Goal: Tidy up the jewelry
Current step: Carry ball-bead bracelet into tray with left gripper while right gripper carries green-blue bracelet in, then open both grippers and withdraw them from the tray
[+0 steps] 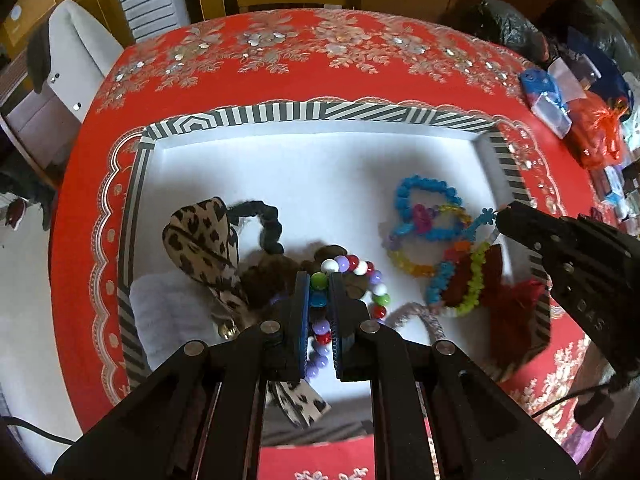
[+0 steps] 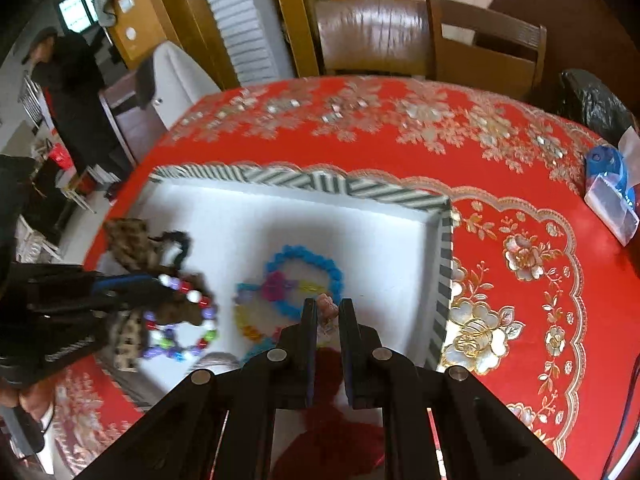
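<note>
A white tray with a striped rim sits on the red table. My left gripper is shut on a bracelet of round mixed-colour beads, held above the tray; it also shows in the right wrist view. My right gripper is shut on a small pinkish charm above a red tassel. A blue bead bracelet lies with other coloured bracelets at the tray's right. A leopard-print bow and a black hair tie lie at the left.
The red embroidered tablecloth covers a round table. Blue and orange packets and black bags crowd the far right edge. Wooden chairs stand behind the table. A person stands at the far left.
</note>
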`<state>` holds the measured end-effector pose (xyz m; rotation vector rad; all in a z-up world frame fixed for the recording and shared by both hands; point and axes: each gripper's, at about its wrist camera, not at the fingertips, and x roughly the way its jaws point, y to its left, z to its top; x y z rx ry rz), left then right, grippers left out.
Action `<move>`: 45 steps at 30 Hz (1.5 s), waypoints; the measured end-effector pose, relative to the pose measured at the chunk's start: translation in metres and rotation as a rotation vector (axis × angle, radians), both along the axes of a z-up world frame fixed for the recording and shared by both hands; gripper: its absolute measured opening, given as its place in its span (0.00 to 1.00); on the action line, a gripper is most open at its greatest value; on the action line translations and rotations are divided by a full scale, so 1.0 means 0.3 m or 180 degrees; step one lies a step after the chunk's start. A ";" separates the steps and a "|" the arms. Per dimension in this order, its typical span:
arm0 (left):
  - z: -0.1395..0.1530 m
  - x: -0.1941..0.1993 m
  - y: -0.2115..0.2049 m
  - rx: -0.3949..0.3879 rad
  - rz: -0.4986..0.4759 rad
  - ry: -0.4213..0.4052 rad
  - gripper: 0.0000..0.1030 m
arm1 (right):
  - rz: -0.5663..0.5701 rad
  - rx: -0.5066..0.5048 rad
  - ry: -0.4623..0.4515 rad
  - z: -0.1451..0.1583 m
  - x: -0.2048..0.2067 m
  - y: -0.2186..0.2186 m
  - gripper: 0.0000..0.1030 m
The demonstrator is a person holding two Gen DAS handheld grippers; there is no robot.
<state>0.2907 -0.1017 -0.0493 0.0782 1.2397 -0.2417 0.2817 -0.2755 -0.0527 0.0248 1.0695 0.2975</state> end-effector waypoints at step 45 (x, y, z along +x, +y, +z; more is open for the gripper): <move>0.069 -0.144 -0.017 0.0582 0.0186 -0.0482 0.46 | -0.0540 0.0173 -0.0014 0.071 -0.236 0.005 0.41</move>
